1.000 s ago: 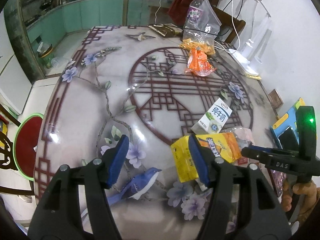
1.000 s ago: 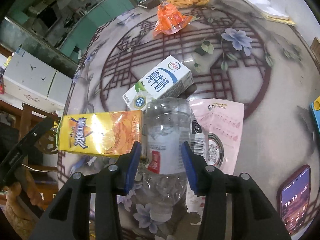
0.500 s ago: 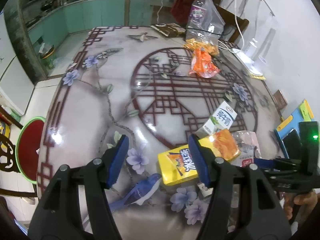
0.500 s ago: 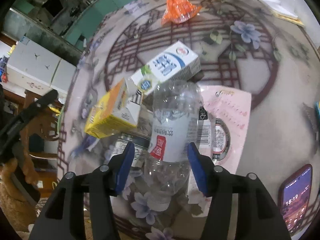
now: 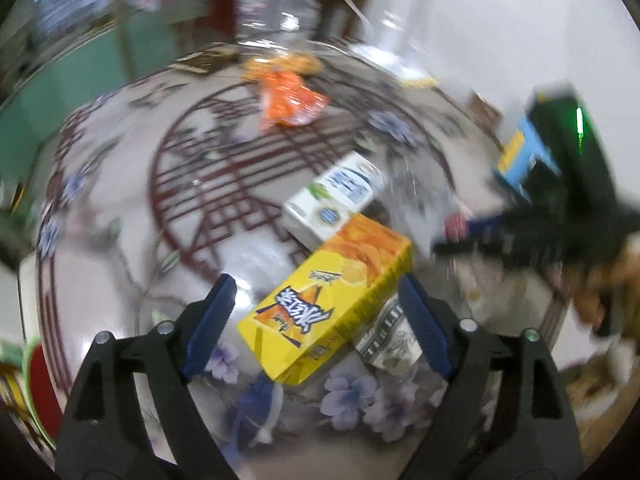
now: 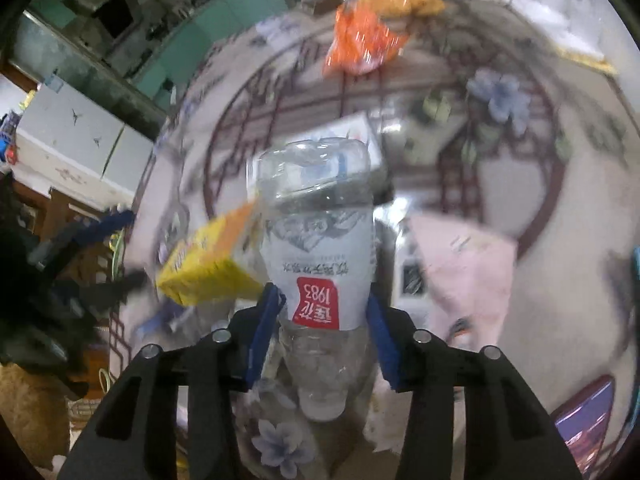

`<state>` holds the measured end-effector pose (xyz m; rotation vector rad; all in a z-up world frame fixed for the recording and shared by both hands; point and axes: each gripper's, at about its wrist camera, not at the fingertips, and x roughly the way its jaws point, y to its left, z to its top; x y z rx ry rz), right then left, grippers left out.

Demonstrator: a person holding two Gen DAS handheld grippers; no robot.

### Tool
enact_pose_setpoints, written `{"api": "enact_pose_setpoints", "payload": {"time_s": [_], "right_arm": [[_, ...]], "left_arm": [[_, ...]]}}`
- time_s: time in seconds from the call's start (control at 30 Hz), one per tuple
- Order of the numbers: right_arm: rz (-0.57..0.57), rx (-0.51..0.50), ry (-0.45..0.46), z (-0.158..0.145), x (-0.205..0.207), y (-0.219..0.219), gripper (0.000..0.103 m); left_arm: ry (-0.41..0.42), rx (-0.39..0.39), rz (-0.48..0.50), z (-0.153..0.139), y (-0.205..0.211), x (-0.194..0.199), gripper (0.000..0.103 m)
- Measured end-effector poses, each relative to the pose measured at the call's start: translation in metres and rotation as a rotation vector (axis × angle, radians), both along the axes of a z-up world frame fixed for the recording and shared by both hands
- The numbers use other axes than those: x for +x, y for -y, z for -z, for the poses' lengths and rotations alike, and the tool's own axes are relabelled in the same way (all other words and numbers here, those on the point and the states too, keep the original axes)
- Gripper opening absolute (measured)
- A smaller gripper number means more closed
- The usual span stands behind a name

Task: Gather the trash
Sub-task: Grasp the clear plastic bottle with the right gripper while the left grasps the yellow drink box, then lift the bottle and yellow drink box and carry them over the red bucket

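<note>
My right gripper [image 6: 324, 332] is shut on a clear plastic bottle [image 6: 316, 232] with a white and red label, held above the table. My left gripper [image 5: 316, 320] is open, its blue pads on either side of a yellow drink carton [image 5: 328, 300] that lies on the table without being squeezed. The carton also shows in the right wrist view [image 6: 208, 256]. A white milk carton [image 5: 336, 200] lies just behind it. An orange wrapper [image 5: 288, 96] lies further back. A pink packet [image 6: 460, 264] lies to the right of the bottle.
The round patterned table [image 5: 120, 208] fills both views. A phone [image 6: 584, 424] lies at its near right edge. A clear bag with a bottle [image 5: 276, 12] stands at the back. A white lamp base [image 6: 552, 8] sits back right. A red stool [image 5: 36, 384] is left below.
The right gripper has lifted the bottle off the table and tilted it upright. The left gripper let go of the yellow carton, which now lies on the table, and swung right toward it.
</note>
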<state>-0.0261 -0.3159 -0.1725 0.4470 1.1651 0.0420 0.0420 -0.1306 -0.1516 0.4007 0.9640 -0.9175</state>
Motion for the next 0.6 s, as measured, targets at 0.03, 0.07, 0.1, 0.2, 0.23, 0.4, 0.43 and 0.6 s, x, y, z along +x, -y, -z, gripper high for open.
{"api": "enact_pose_setpoints", "payload": {"time_s": [0.03, 0.07, 0.1, 0.2, 0.23, 0.4, 0.43, 0.6], "right_arm": [[0.008, 0.009, 0.007, -0.003, 0.002, 0.004, 0.028], [0.015, 0.013, 0.011, -0.004, 0.004, 0.007, 0.023], [0.023, 0.009, 0.015, -0.006, 0.006, 0.011, 0.023], [0.032, 0.023, 0.009, -0.006, 0.011, 0.017, 0.022], [0.028, 0.032, 0.004, -0.005, 0.012, 0.018, 0.024], [0.009, 0.015, -0.038, 0.004, 0.019, 0.016, 0.05], [0.008, 0.017, -0.047, 0.006, 0.019, 0.015, 0.052], [0.006, 0.038, -0.091, 0.021, 0.025, 0.012, 0.062]], "left_arm": [[0.001, 0.013, 0.023, 0.003, 0.003, 0.002, 0.084], [-0.006, 0.027, 0.055, 0.009, 0.008, 0.005, 0.084], [-0.021, 0.031, 0.078, 0.014, 0.011, 0.009, 0.084], [-0.097, 0.051, 0.139, 0.03, 0.021, 0.02, 0.084], [-0.119, 0.067, 0.162, 0.037, 0.025, 0.022, 0.084], [-0.184, 0.099, 0.211, 0.063, 0.039, 0.028, 0.084], [-0.2, 0.087, 0.199, 0.064, 0.038, 0.03, 0.082], [-0.254, 0.019, 0.129, 0.066, 0.032, 0.036, 0.071]]}}
